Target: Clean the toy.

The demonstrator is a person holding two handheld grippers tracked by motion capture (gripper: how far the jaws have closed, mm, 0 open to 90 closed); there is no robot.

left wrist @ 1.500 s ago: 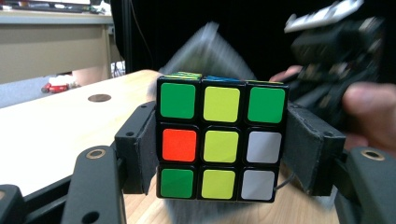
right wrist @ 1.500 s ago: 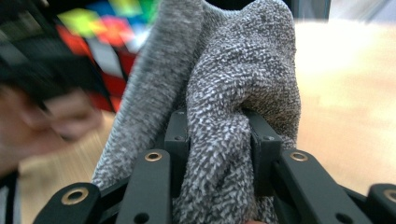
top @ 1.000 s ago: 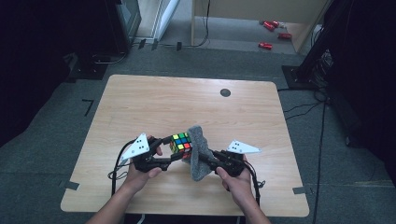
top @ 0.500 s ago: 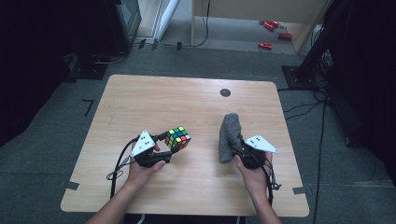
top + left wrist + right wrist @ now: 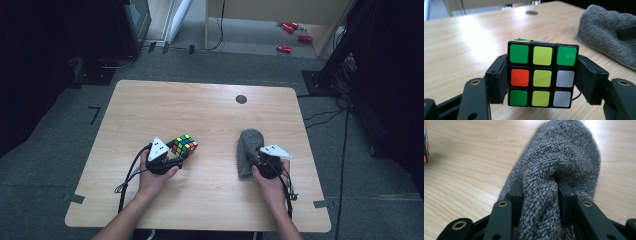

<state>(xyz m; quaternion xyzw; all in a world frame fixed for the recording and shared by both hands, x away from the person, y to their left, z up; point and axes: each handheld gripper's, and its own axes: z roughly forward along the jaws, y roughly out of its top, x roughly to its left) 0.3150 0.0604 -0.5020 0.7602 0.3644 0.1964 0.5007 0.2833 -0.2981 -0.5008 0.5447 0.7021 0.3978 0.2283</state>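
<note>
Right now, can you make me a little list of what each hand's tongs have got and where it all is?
left tongs: shut on the puzzle cube, clamped by its two sides
right tongs: jaws have just been opening, grey cloth bunched between them and pads pressing on it
cloth: lying on the wooden table
cube and cloth: apart
table hole: far side

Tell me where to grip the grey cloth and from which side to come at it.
Grip the grey cloth at its bunched fold near the person's end, coming in level from that side, as the right gripper does. The folded ridge there fits between the jaws; the far end is a broad rounded hump, probably harder to pinch.
</note>
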